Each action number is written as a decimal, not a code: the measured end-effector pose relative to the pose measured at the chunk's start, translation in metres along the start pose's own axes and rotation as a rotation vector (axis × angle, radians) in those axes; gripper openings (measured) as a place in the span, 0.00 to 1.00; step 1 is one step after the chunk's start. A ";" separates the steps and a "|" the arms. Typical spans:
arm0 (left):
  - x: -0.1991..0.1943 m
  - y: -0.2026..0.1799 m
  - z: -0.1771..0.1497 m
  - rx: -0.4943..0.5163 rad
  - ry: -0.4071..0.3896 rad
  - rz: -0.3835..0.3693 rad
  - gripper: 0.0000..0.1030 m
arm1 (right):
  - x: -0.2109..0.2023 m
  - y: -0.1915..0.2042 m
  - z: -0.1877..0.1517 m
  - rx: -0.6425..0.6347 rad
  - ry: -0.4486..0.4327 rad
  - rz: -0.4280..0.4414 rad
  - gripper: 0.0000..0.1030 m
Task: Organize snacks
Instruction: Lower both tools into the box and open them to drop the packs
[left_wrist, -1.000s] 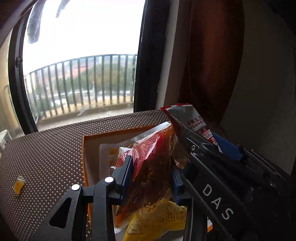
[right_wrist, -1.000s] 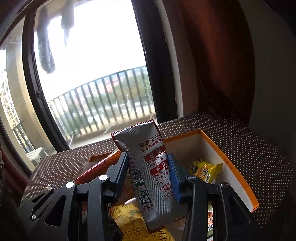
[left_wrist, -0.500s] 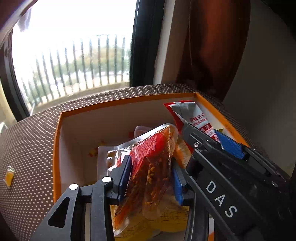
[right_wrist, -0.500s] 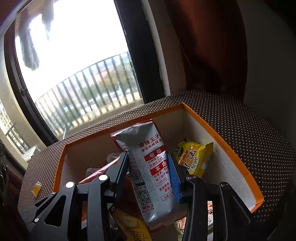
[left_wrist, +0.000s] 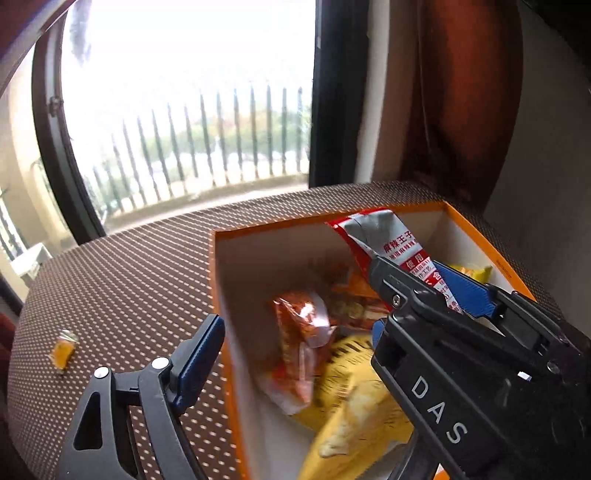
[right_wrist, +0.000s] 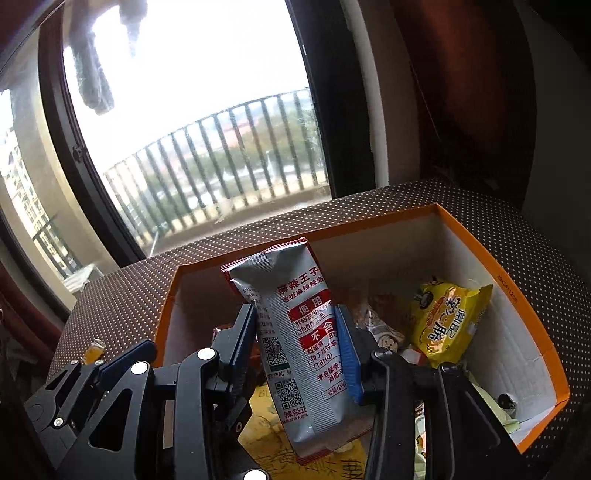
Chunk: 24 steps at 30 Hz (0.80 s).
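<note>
An orange-rimmed cardboard box (left_wrist: 221, 291) (right_wrist: 480, 240) with white inner walls sits on the dotted brown table. My left gripper (left_wrist: 295, 339) is open over the box's left side; a red clear snack bag (left_wrist: 303, 343) lies loose in the box below it, blurred. My right gripper (right_wrist: 297, 343) is shut on a silver-and-red snack packet (right_wrist: 295, 332), held upright over the box; this packet also shows in the left wrist view (left_wrist: 388, 240). A yellow snack pack (right_wrist: 447, 321) leans on the box's right wall. Yellow bags (left_wrist: 354, 406) lie at the box bottom.
A small orange wrapped candy (left_wrist: 62, 350) (right_wrist: 92, 352) lies on the table left of the box. A large window with a balcony railing (right_wrist: 221, 158) stands behind the table. A brown curtain (left_wrist: 461, 92) and wall close the right side.
My left gripper has opened and let go of the red clear snack bag, which dropped into the box. The right gripper still holds the silver packet, lower over the box.
</note>
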<state>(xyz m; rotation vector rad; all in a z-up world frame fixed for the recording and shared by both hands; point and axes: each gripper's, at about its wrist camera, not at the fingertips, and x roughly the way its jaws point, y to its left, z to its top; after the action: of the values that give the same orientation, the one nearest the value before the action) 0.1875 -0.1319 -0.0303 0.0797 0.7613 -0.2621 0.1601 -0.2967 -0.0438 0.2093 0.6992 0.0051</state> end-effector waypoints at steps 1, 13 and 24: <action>-0.001 0.003 0.000 -0.006 -0.004 0.000 0.82 | 0.000 0.004 0.001 -0.012 0.000 0.001 0.44; 0.016 0.017 0.007 -0.022 0.045 -0.004 0.82 | 0.029 0.037 0.014 -0.091 0.109 -0.024 0.53; 0.014 0.012 -0.003 0.005 0.075 -0.020 0.82 | 0.029 0.031 0.006 -0.083 0.144 -0.046 0.86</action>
<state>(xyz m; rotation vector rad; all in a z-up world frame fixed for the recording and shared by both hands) 0.1985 -0.1225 -0.0420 0.0868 0.8364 -0.2811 0.1878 -0.2657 -0.0515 0.1142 0.8458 0.0049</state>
